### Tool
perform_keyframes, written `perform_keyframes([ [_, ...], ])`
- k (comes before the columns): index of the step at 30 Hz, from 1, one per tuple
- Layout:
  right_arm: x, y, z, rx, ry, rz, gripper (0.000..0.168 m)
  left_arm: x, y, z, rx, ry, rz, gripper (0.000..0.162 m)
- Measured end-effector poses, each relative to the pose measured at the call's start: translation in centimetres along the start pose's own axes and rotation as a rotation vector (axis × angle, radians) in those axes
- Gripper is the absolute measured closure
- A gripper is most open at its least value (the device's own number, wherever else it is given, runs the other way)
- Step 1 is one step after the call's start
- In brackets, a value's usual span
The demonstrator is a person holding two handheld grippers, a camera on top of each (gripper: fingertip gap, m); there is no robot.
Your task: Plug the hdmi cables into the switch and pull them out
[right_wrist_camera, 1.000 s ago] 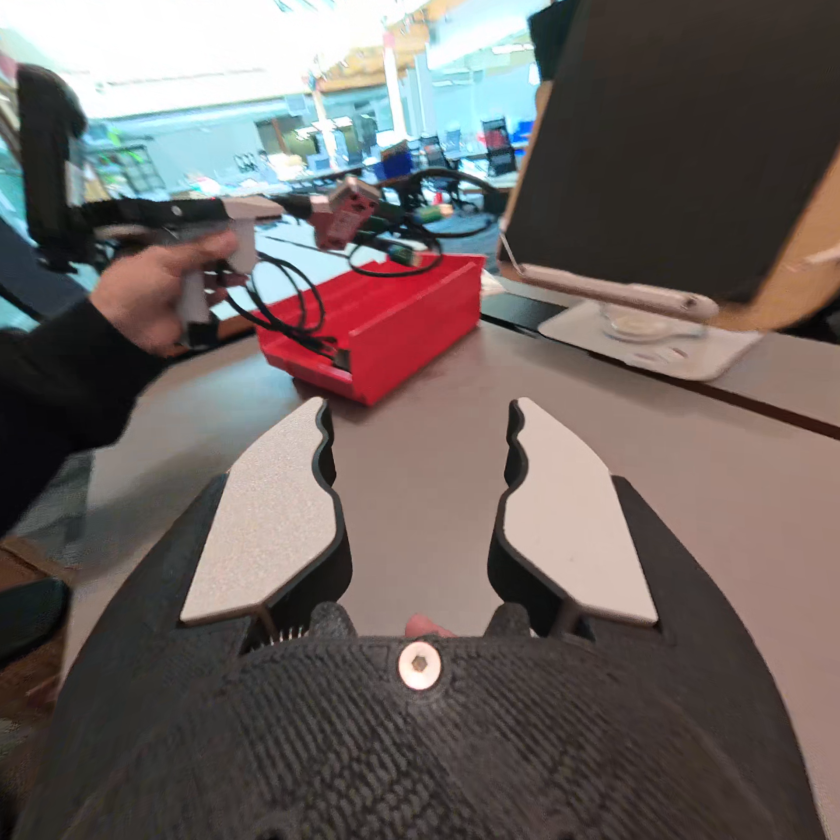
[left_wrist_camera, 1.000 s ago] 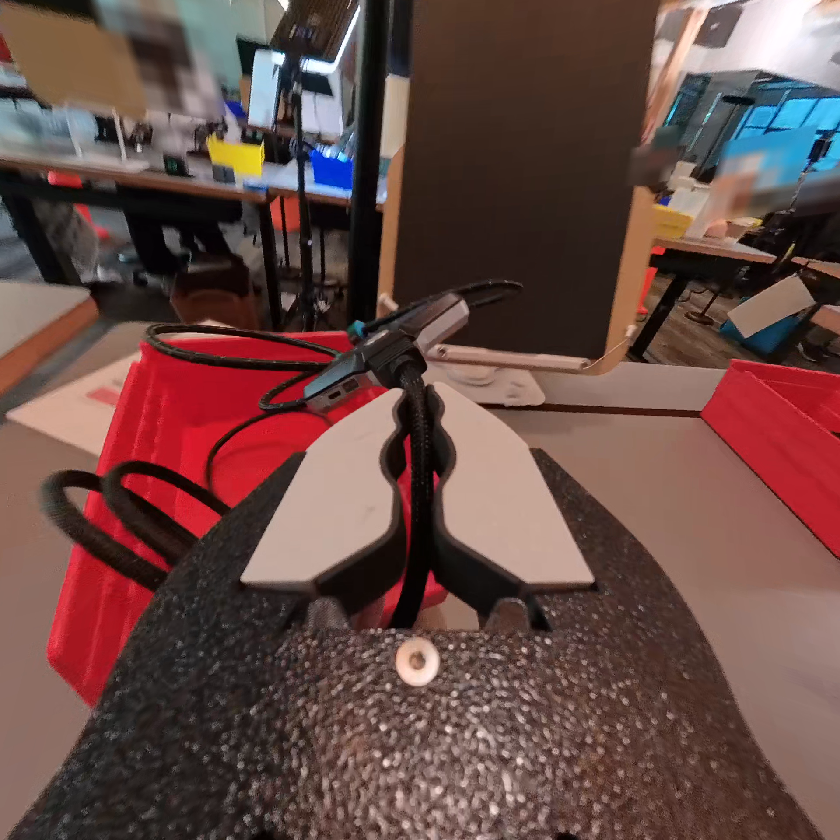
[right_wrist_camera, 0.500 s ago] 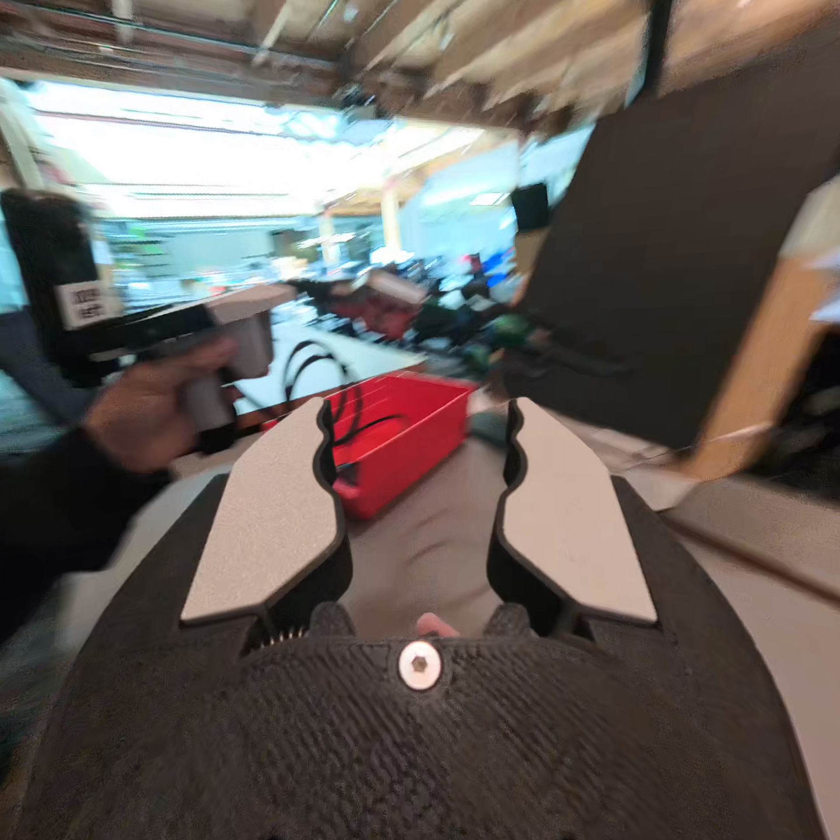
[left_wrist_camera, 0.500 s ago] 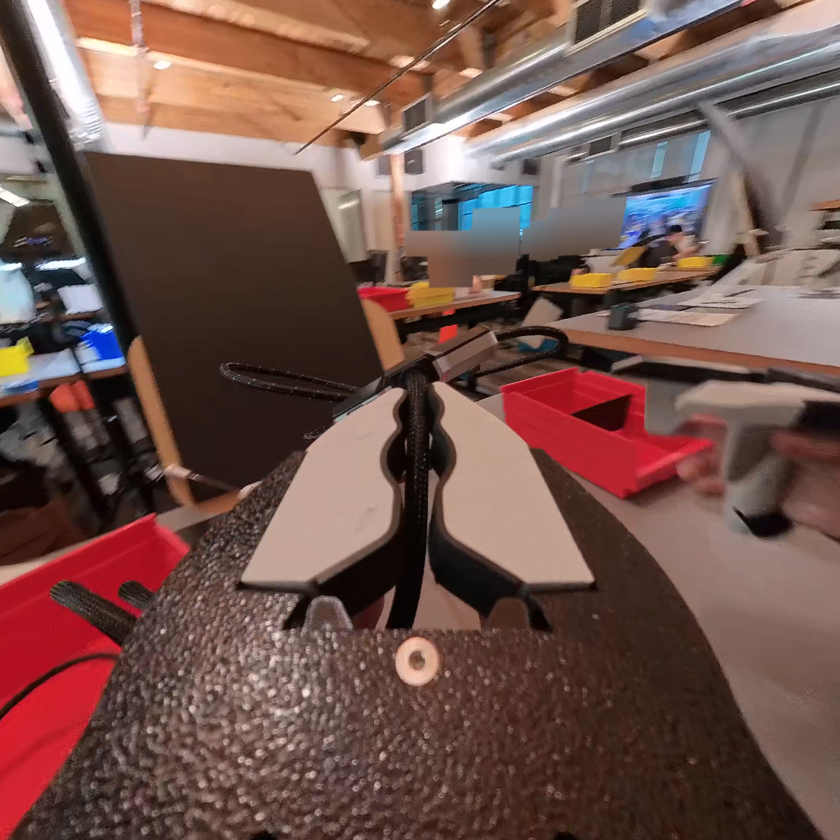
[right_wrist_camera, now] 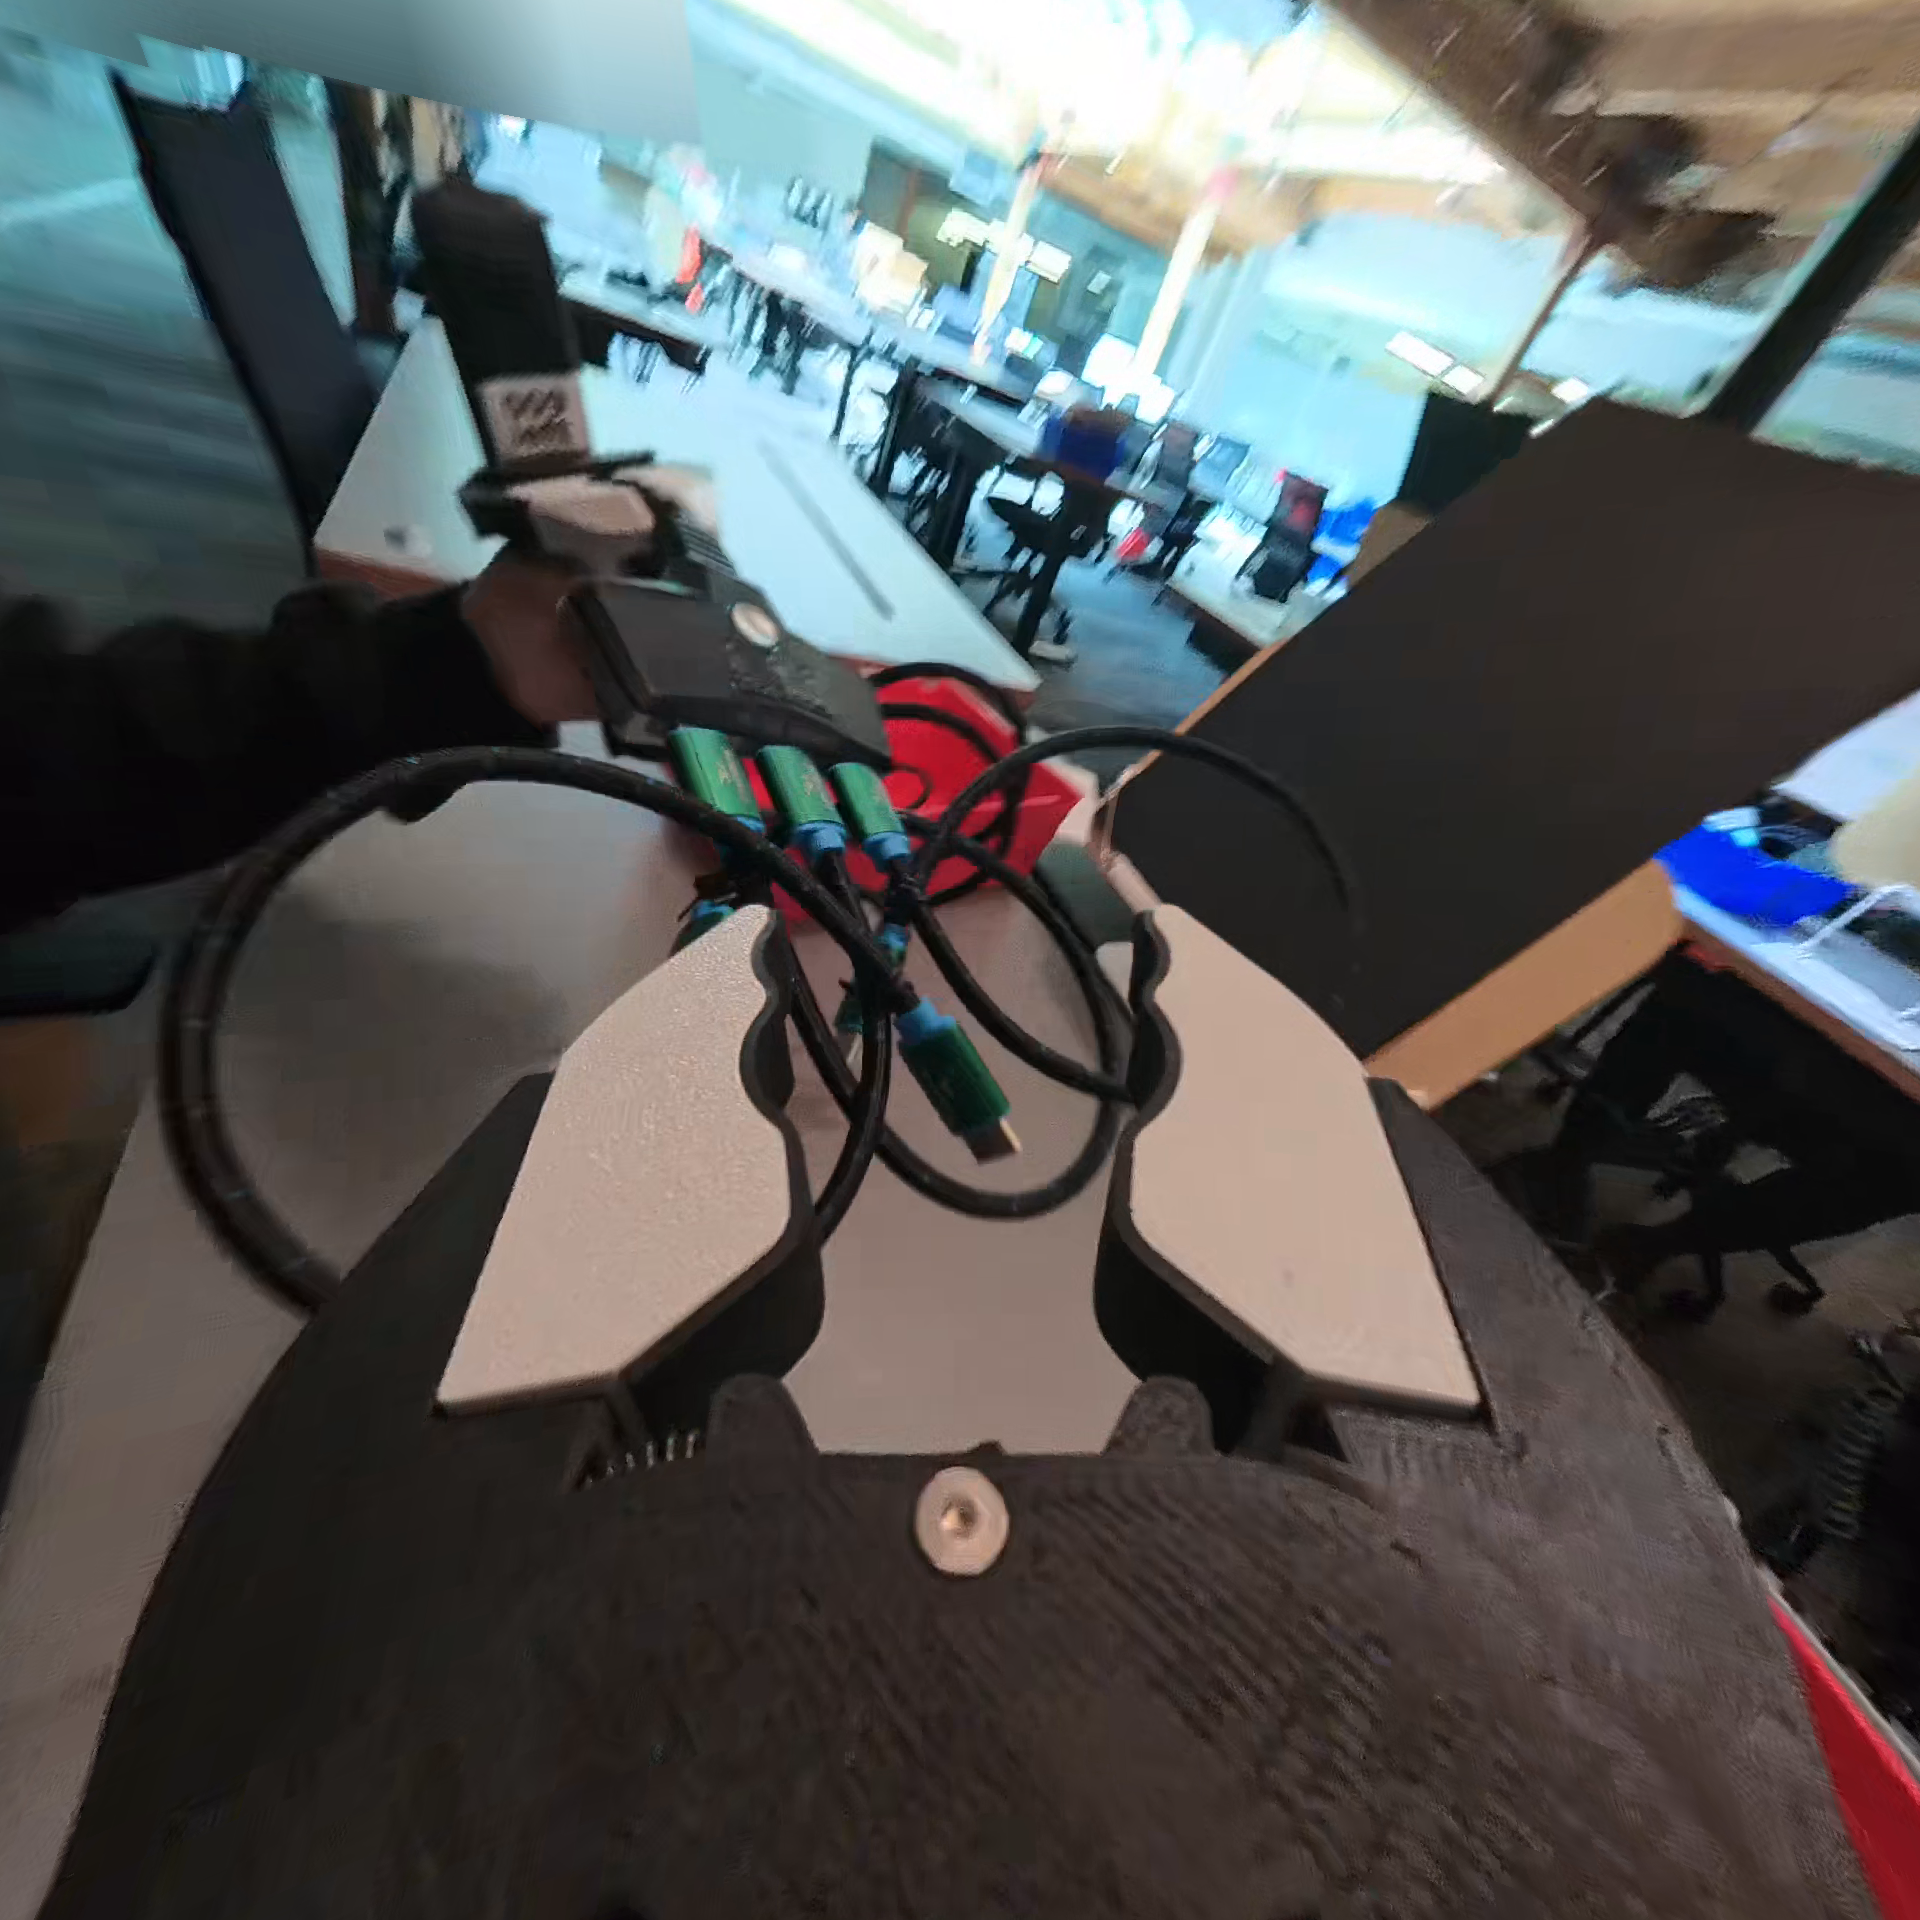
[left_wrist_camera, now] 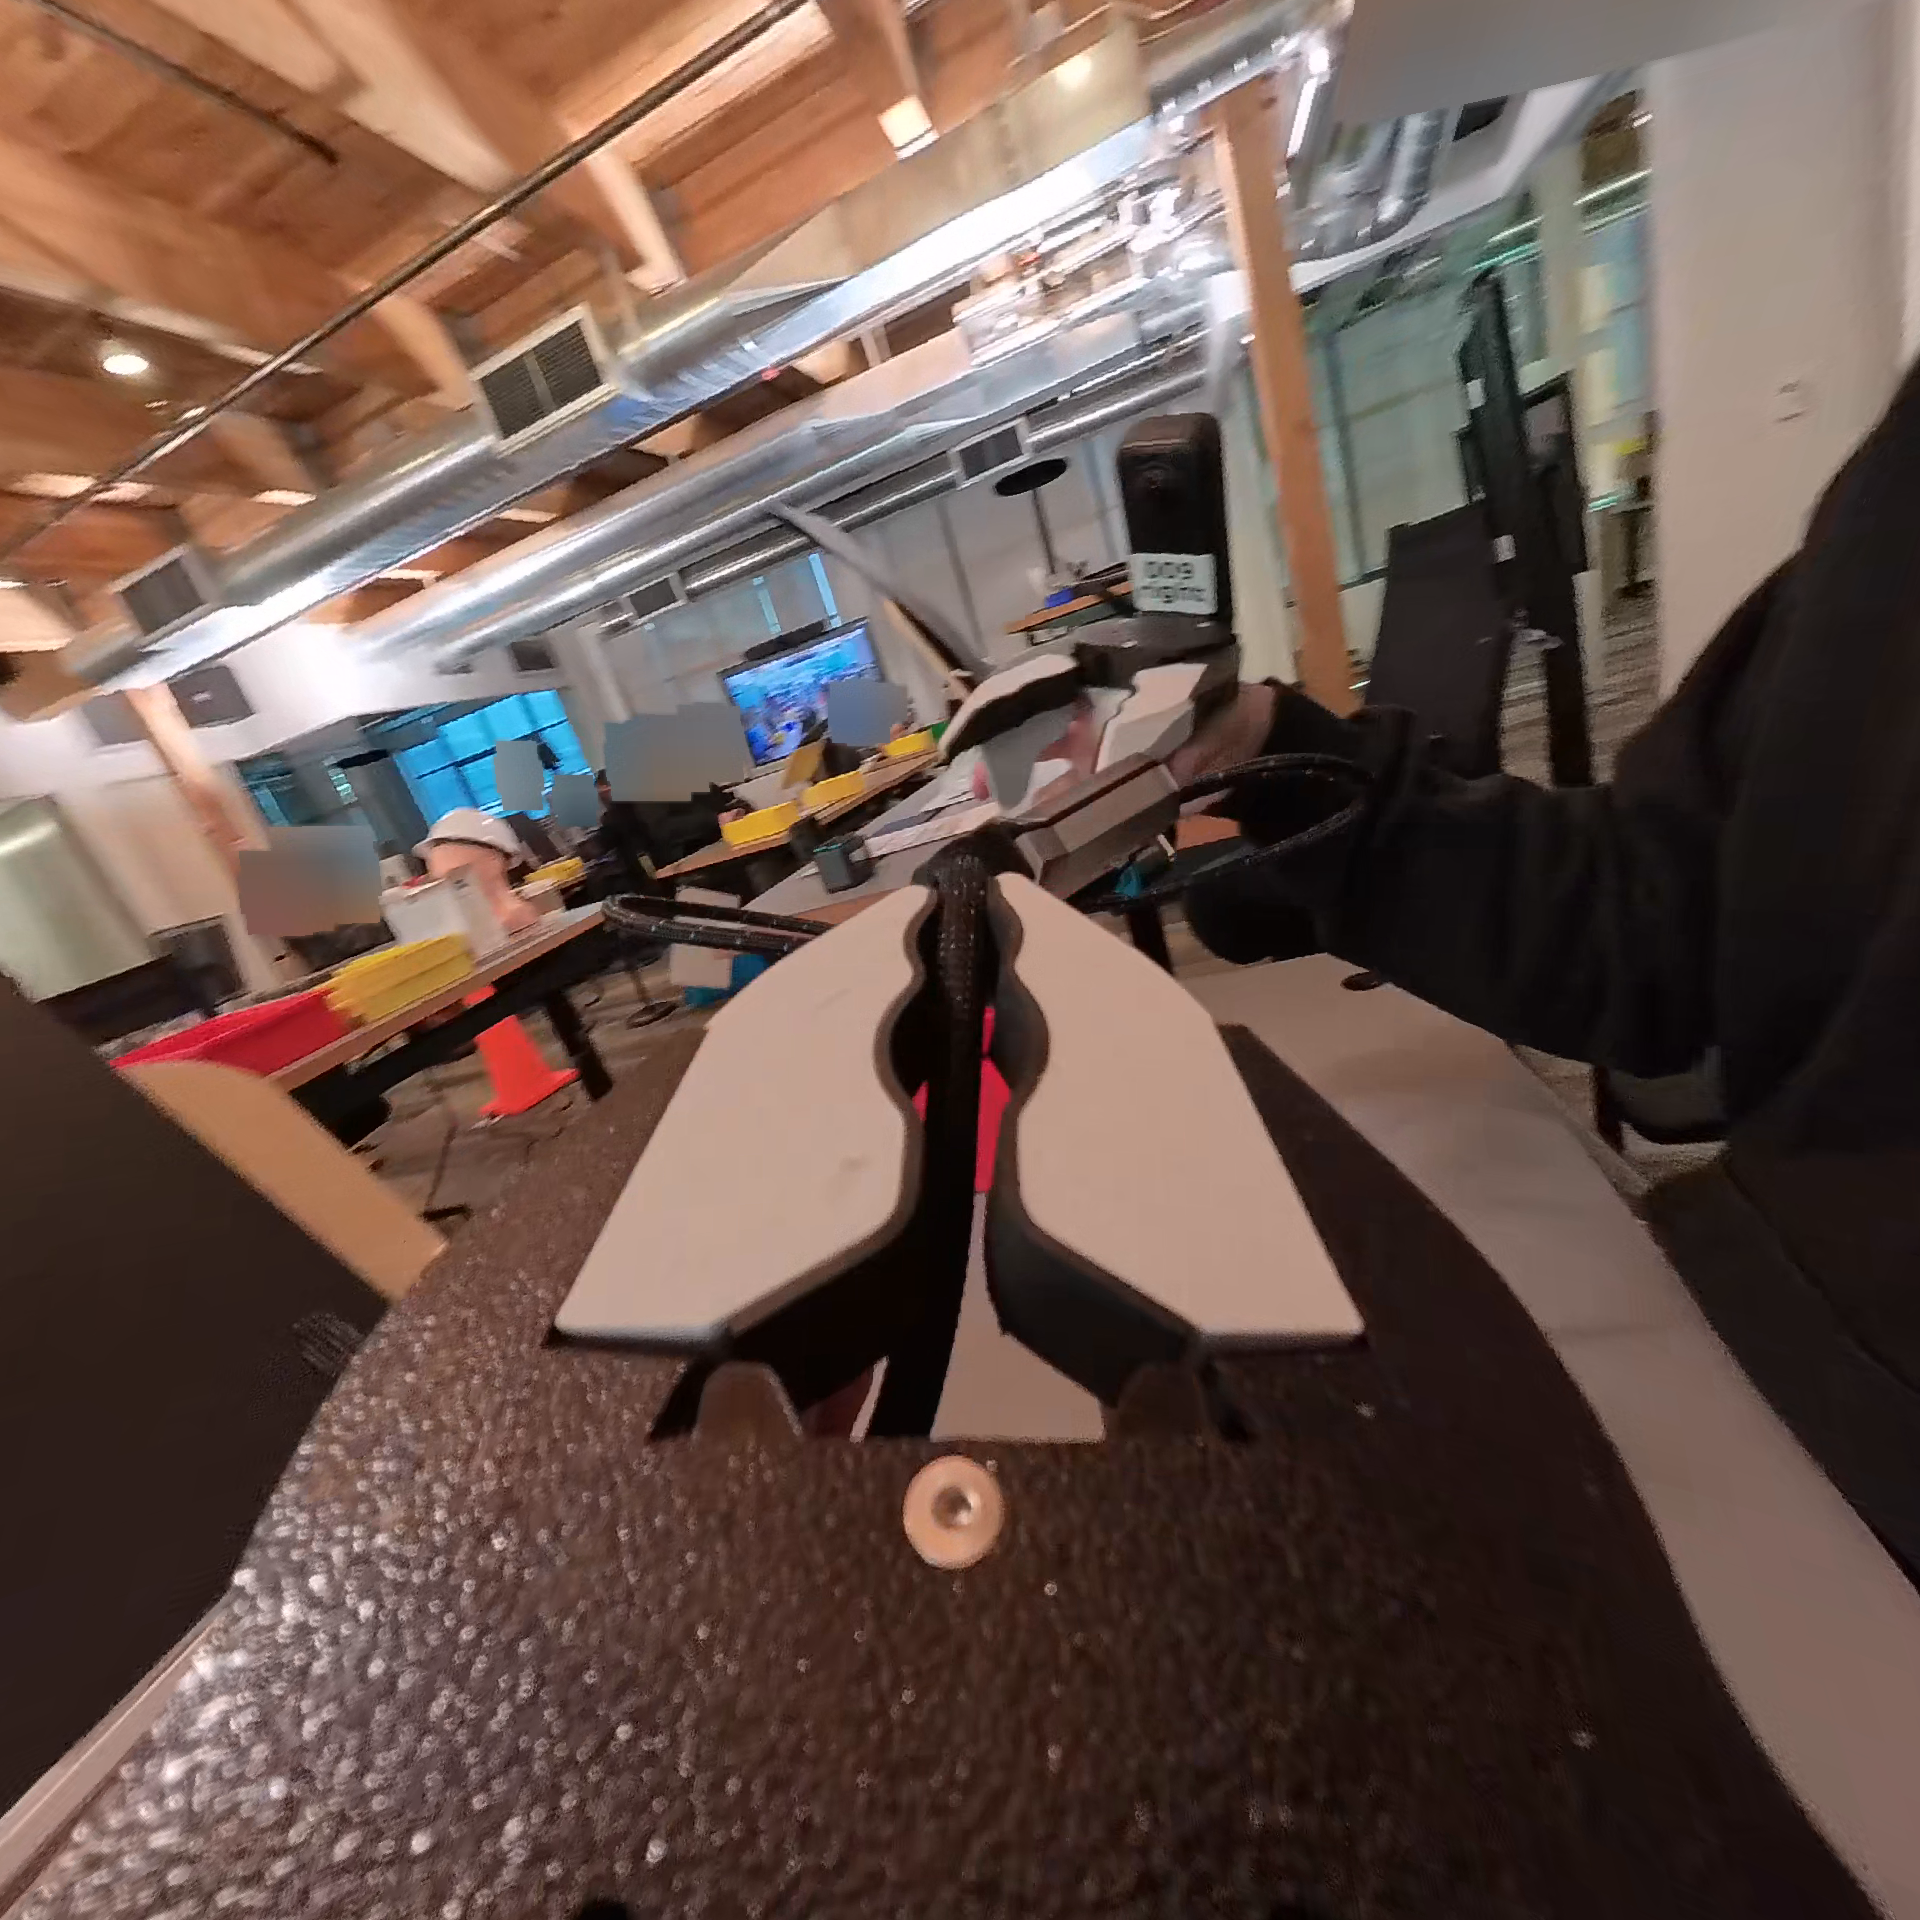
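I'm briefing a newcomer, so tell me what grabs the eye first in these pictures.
In the right wrist view, three green plugs sit side by side in the black switch, held up above the table, with a loose green plug dangling between the open right hand-held gripper. In the left wrist view, the left hand-held gripper pinches a black braided cable.

Three plugs (right_wrist_camera: 795, 795) sit side by side in the switch (right_wrist_camera: 727, 670), a loose plug (right_wrist_camera: 951, 1081) hanging before them above the table (right_wrist_camera: 966, 1351).
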State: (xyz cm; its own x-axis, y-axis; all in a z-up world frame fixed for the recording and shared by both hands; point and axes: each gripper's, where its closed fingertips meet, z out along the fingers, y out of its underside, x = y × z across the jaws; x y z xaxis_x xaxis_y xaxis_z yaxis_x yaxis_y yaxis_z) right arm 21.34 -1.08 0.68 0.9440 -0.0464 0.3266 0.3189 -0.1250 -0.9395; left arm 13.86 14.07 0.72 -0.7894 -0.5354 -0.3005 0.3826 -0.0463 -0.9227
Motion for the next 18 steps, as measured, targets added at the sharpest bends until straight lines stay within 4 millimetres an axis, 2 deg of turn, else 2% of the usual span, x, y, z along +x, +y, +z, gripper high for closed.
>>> perform_keyframes([
  [2,-1.3,0.5,1.4,-0.048,-0.073,0.021,0.107,0.7,0.5,0.8,0.018,0.054,-0.007,0.156],
  [5,-2.7,2.1,2.5,-0.104,-0.181,0.064,0.120,2.1,1.1,1.5,0.028,0.121,-0.003,0.156],
  [8,-3.2,4.4,2.2,-0.183,-0.252,0.095,0.119,3.4,1.6,1.9,0.025,0.171,0.008,0.156],
  [10,-4.8,5.2,2.1,-0.202,-0.359,0.148,0.122,3.9,1.8,2.0,0.019,0.186,0.017,0.156],
  [12,-5.4,6.5,2.4,-0.241,-0.373,0.134,0.127,4.2,2.0,2.0,0.015,0.202,0.019,0.156],
  [15,-6.3,7.3,2.5,-0.250,-0.410,0.107,0.137,4.4,2.5,2.0,0.004,0.211,0.019,0.156],
  [16,-6.7,7.4,2.6,-0.248,-0.433,0.124,0.143,4.4,2.5,2.0,0.005,0.213,0.019,0.156],
  [18,-6.8,8.1,3.0,-0.255,-0.440,0.174,0.144,4.4,2.6,2.1,0.001,0.214,0.020,0.156],
])
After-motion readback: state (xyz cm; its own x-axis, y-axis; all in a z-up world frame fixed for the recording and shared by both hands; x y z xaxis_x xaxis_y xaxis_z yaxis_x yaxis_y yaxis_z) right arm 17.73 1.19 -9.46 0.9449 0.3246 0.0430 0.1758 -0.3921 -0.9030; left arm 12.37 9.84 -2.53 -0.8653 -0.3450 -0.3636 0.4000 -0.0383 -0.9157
